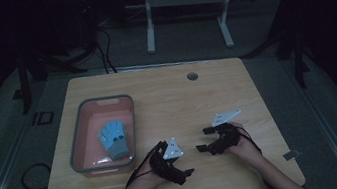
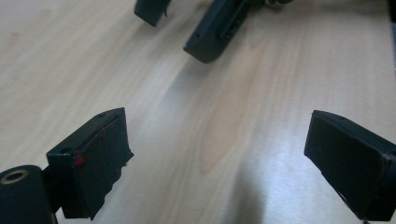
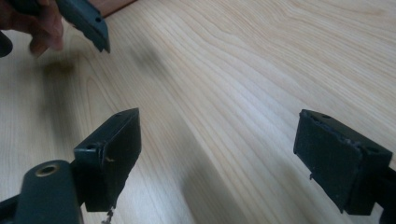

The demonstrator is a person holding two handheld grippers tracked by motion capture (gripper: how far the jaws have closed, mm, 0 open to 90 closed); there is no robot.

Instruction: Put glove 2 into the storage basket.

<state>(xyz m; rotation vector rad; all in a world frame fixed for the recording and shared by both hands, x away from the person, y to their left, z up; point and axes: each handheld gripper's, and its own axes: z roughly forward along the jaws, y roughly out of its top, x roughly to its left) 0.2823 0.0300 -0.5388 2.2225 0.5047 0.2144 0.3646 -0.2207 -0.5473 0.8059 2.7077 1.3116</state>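
Observation:
On the wooden table, a blue glove lies inside a pink bin with a grey rim at the left. Just right of the bin's near corner, a hand holds my left gripper, open over bare wood with nothing between its jaws. My right gripper sits a little further right, also open and empty. The two grippers face each other. The right gripper's jaws appear at the top of the left gripper view. The left gripper's jaw and a hand appear top left in the right gripper view.
A round cable hole is near the table's far edge. Beyond the table stands a white frame in a dark room. A cable loop lies on the floor at the left. Bare wood stretches across the table's right and far parts.

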